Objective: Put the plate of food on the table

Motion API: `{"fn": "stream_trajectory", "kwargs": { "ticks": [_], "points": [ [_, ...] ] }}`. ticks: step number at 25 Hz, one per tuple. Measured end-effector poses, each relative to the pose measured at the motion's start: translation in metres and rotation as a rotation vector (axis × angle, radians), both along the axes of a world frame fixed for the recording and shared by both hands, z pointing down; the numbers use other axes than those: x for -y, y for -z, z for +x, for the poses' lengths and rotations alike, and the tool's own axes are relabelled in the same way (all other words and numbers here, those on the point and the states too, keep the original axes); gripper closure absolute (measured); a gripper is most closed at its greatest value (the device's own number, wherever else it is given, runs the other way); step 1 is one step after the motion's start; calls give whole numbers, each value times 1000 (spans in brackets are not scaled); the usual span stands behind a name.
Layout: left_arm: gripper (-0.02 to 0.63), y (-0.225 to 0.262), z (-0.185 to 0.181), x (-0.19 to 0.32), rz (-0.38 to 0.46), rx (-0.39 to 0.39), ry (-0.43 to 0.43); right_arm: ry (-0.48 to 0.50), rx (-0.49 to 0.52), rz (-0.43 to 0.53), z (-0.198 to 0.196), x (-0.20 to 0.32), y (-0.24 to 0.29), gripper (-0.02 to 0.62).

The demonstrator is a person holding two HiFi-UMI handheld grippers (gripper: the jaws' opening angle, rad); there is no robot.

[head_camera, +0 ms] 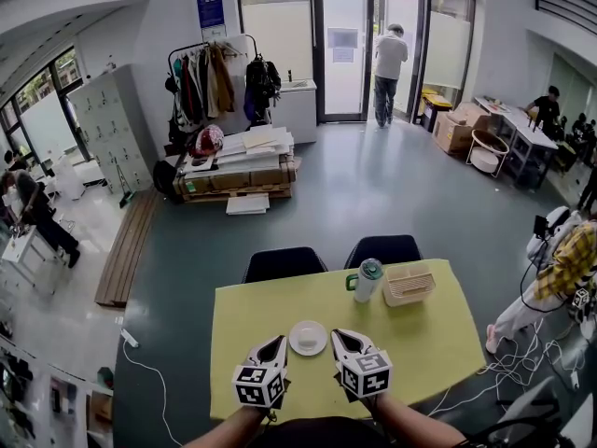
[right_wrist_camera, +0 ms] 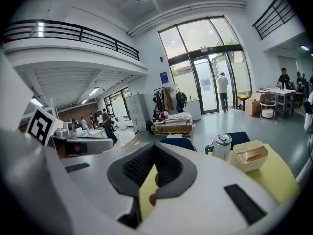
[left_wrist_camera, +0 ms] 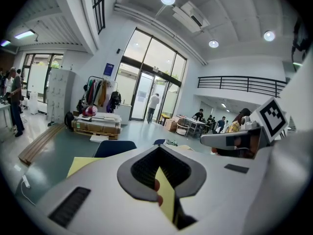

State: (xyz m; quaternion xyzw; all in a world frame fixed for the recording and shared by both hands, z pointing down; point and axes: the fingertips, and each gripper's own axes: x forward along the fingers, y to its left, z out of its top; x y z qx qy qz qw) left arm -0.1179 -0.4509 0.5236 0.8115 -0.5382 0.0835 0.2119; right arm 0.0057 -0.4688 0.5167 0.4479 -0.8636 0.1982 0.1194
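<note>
The plate [head_camera: 308,338], small, round and glossy white with a pale morsel on it, sits on the matte yellow surface [head_camera: 438,343] at lower centre. It lies between the left tongs [head_camera: 276,345] and the right tongs [head_camera: 340,337], both closed and empty. The placing looks done; the next move is likely just drawing clear.

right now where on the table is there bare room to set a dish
The left half of the yellow table, left of the plate and mug, is bare. So is the near right corner, this side of the beige basket. Crowded: the near middle, where the plate sits between the left tool and right tool, and the far right edge.
</note>
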Motion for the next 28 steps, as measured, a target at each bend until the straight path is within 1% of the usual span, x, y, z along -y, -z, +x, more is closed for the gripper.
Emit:
{"fn": "stream_trajectory", "kwargs": {
  "ticks": [28],
  "points": [
    [597,0,1,-1,-4,2,4,-10,-1,4,3,-3,-2,583]
  ]
}}
